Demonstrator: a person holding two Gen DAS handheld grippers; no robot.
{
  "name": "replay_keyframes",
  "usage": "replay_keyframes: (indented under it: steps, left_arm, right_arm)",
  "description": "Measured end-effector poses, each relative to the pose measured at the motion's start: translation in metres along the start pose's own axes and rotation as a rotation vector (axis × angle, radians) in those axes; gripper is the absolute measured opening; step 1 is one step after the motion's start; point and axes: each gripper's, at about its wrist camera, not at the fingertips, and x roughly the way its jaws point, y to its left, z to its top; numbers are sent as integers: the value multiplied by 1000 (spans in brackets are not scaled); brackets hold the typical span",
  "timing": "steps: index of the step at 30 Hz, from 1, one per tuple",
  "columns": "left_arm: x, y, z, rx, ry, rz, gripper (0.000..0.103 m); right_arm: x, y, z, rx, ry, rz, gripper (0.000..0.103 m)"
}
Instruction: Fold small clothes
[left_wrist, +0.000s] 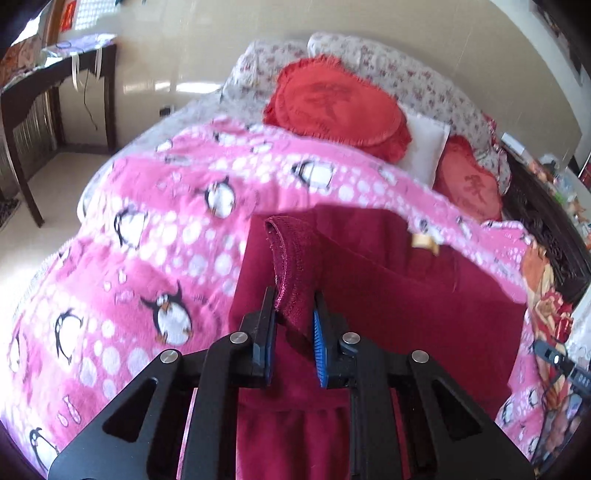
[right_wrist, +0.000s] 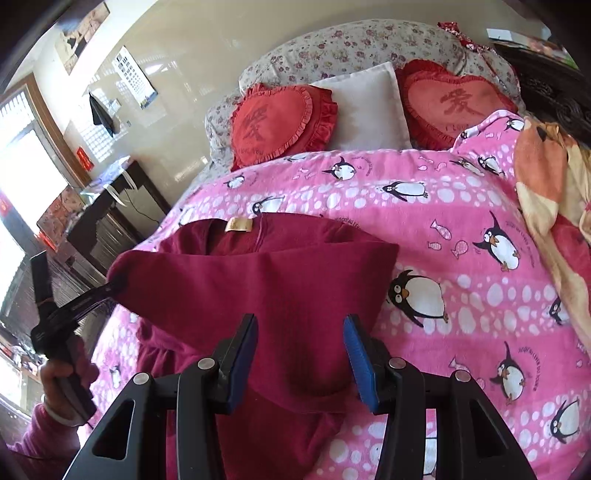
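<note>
garment: dark red knit top (right_wrist: 280, 295), long axis running from neck label (right_wrist: 239, 224) at the far end toward the camera, on pink penguin blanket (right_wrist: 461, 258) | left gripper (left_wrist: 294, 306) clenched on its raised ribbed edge | right gripper (right_wrist: 300, 345) released, jaws parted above the cloth | room: heart cushions (right_wrist: 280, 122), dark table (left_wrist: 55, 85)

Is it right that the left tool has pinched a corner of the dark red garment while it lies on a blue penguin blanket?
Not quite: the penguin blanket is pink, not blue, as the right wrist view shows. The rest holds: the left tool is shut on a corner of the dark red garment.
</note>
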Motion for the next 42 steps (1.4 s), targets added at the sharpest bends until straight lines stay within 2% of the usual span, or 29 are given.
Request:
replay_keyframes:
  steps: [3, 6, 7, 9, 13, 19, 20, 22, 23, 28, 29, 30, 32, 33, 36, 39, 40, 41, 42]
  left_arm:
    - [11, -5, -15, 31, 30, 34, 16]
    - [21, -7, -22, 38, 56, 50, 16]
    - [24, -5, -24, 35, 70, 48, 16]
    - [24, -2, -25, 30, 87, 42, 16]
    - [12, 8, -28, 3, 92, 26, 26]
    - [1, 18, -49, 38, 133, 44, 27]
    - [2, 19, -54, 42, 144, 51, 27]
    - [2, 22, -63, 36, 174, 55, 27]
    - [1, 23, -67, 31, 183, 50, 27]
    - [-23, 27, -91, 47, 212, 19, 27]
    - [-28, 29, -97, 52, 219, 9, 28]
    - [-34, 30, -103, 53, 228, -1, 32]
    - [-42, 33, -115, 38, 243, -24, 54]
    - [-45, 35, -121, 22, 252, -40, 56]
    - [-49, 39, -137, -23, 297, -80, 56]
    - [-52, 40, -146, -58, 305, -76, 56]
    - [-54, 40, -147, -64, 306, -80, 56]
    - [-56, 39, -149, -67, 308, -81, 56]
    - [-58, 39, -151, -67, 310, -81, 56]
  right_arm:
    - [29, 6, 7, -37, 41, -42, 46]
    - [65, 2, 14, -103, 93, -202, 46]
    - [74, -2, 16, -115, 98, -228, 46]
    - [76, -6, 21, -107, 101, -221, 46]
    - [46, 0, 15, -110, 77, -202, 46]
    - [22, -4, -30, -98, 137, -143, 46]
    - [26, -5, -40, -112, 161, -152, 46]
    - [38, -7, -57, -174, 203, -256, 46]
    - [39, -9, -63, -187, 203, -276, 46]
    - [7, -17, -64, -53, 154, -214, 47]
    - [-1, -19, -66, -19, 148, -178, 47]
    - [-6, -20, -69, 4, 150, -136, 47]
    - [-11, -22, -78, 47, 162, -35, 47]
    - [-10, -23, -81, 62, 170, -11, 47]
    - [1, -23, -87, 78, 170, -42, 47]
    - [17, -29, -86, 164, 139, 22, 47]
    - [24, -31, -83, 169, 137, 26, 45]
    - [28, -29, -82, 144, 136, -11, 36]
    - [30, -26, -82, 100, 132, -85, 17]
